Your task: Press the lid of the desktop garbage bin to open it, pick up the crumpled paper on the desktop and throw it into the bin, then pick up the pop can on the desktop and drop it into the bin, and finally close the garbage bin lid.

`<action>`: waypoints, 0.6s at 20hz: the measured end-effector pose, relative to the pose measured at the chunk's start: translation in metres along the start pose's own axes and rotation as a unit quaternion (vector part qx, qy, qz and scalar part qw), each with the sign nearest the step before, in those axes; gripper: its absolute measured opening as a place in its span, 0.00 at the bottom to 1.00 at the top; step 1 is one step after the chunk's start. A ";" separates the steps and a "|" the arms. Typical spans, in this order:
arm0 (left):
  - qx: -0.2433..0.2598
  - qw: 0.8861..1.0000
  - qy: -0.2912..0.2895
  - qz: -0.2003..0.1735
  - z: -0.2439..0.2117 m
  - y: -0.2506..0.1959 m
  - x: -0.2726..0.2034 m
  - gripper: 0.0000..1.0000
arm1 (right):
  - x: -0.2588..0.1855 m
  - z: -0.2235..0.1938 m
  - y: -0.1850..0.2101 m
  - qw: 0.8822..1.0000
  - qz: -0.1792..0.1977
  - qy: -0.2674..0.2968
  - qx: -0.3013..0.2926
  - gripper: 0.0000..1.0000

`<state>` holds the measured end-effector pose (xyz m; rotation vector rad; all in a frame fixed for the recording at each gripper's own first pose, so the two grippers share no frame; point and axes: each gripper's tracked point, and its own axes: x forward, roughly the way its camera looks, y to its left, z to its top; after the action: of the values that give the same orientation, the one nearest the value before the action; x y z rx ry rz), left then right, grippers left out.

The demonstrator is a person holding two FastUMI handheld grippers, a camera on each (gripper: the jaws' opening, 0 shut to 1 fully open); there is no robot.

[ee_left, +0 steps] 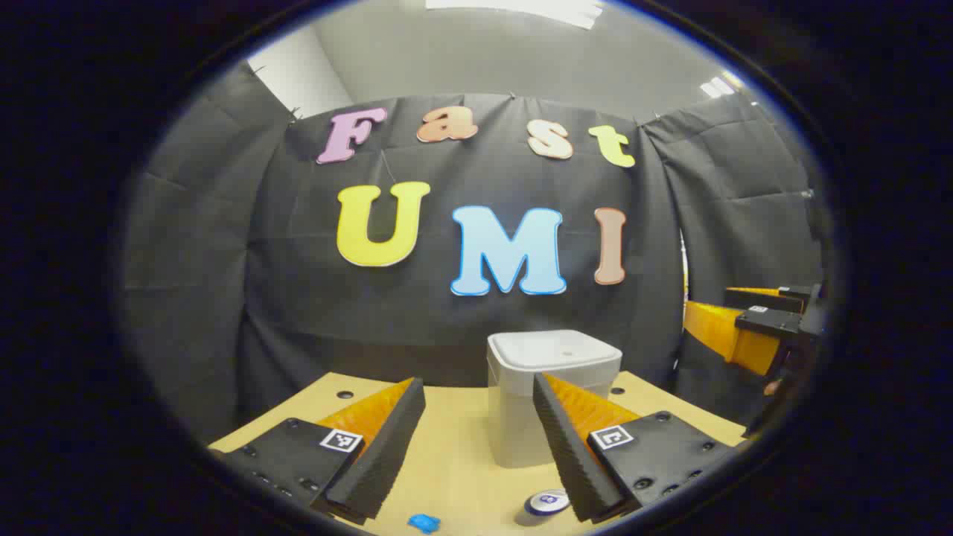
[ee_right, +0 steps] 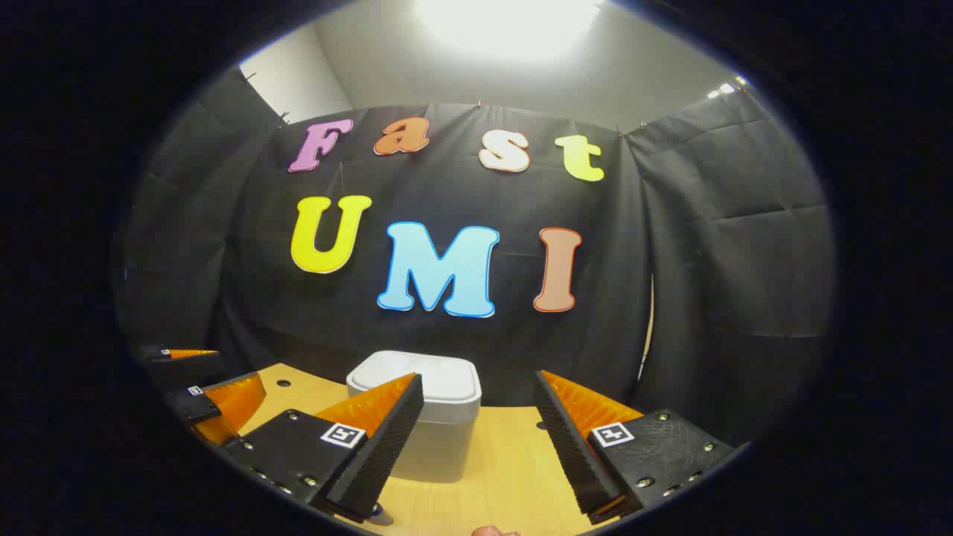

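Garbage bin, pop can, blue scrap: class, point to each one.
Garbage bin (ee_left: 555, 350): left gripper view, on its closed lid.
Pop can (ee_left: 546, 502): left gripper view, on its top.
Blue scrap (ee_left: 424, 522): left gripper view, on its middle.

You're in a rigged-up recording booth, not anybody's home: black cloth (ee_left: 186, 246) hangs creased on every side, clipped up along the top, a pale wooden table (ee_left: 454, 461) has round holes drilled in it, and there's a plain ceiling with office-style light panels (ee_left: 514, 9) overhead.

A small blue object (ee_left: 424, 522) lies on the light wooden desktop (ee_left: 454, 461) before the black cloth wall (ee_left: 476, 313).
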<state>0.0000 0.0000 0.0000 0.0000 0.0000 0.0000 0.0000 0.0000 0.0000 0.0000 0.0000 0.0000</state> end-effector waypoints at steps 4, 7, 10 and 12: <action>-0.002 1.000 -0.014 0.008 0.008 0.001 0.014 0.95 | 0.012 -0.009 -0.005 1.000 0.008 0.010 -0.023 0.95; 0.001 1.000 -0.018 0.006 0.013 0.003 0.026 0.96 | 0.017 -0.018 -0.008 0.999 0.000 0.026 -0.029 0.95; 0.000 1.000 -0.012 -0.009 0.013 0.002 0.041 0.96 | 0.023 -0.021 -0.014 0.999 -0.017 0.033 -0.031 0.95; 0.011 1.000 -0.016 -0.015 0.017 0.006 0.047 0.95 | 0.028 -0.023 -0.015 0.999 -0.027 0.036 -0.026 0.95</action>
<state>0.0475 0.0059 0.0171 0.0211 -0.0317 -0.0302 0.0275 -0.0149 -0.0235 -0.0516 0.0727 -0.0535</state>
